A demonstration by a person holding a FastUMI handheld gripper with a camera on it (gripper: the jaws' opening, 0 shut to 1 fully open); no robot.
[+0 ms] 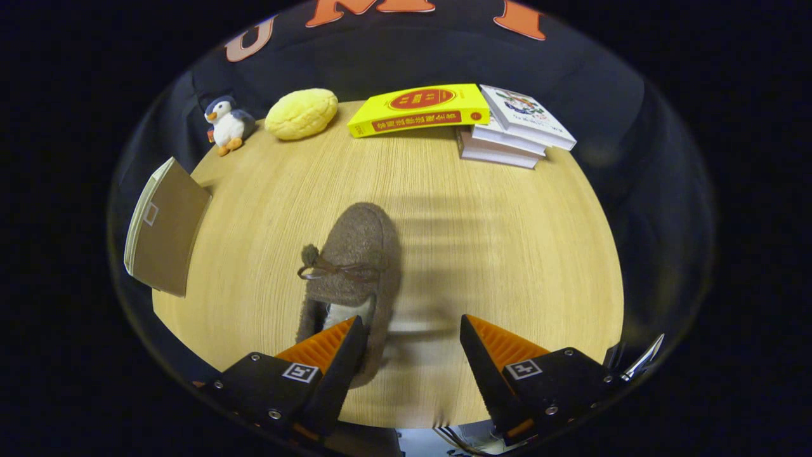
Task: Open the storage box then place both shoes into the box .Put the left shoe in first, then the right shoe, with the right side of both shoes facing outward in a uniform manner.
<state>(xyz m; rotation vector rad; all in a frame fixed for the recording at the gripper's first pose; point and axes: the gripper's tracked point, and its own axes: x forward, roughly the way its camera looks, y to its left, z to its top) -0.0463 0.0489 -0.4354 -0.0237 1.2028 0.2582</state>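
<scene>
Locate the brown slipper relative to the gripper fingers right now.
In the gripper view the brown slipper lies on the wooden table, heel beside the left finger of the open gripper, toe pointing toward the yellow box.

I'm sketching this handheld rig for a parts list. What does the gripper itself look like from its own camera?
The gripper has two wedge-shaped fingers with ribbed inner faces, tapering to points. Each sits on a black block fixed with small silver screws and carrying a square black-and-white marker. A shiny metal clip sticks out beside one block. The fingers stand apart.
</scene>
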